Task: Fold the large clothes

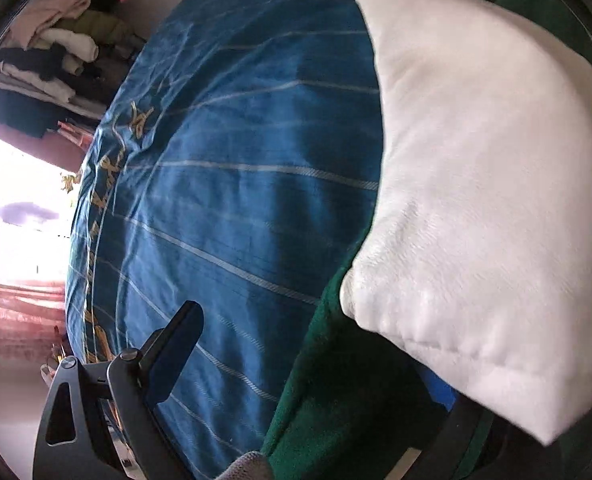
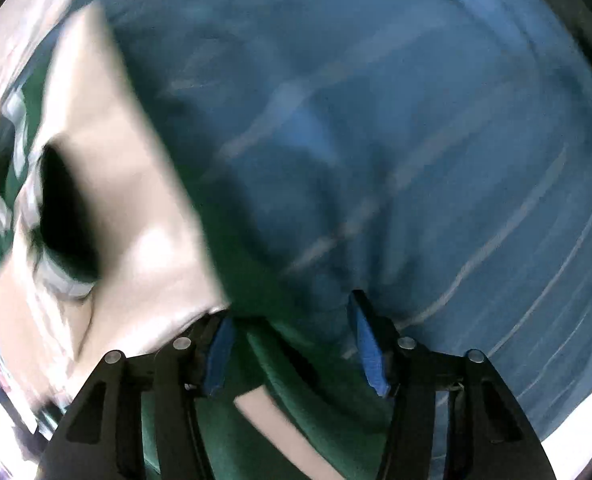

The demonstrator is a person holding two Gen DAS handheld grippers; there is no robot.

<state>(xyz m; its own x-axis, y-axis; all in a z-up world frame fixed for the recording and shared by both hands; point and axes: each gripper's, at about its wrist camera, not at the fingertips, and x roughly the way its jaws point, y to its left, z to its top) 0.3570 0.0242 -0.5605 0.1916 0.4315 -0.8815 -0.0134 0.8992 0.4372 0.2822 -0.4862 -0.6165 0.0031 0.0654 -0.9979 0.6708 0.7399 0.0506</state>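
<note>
over the blue bedspread [image 2: 416, 120], right gripper [image 2: 291, 344] straddles green garment [image 2: 279, 380], jaws apart; left gripper's state unclear.

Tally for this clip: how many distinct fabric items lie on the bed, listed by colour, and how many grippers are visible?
Blue striped bedspread: 1
Green garment: 1
White plush piece: 1
Grippers: 2, left gripper and right gripper
Total: 5
The clothes pile in the background is not counted.

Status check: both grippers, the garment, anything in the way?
Right gripper open, green-and-white garment between pads. Left gripper's far finger hidden under white sleeve. Blue bedspread beneath.
</note>
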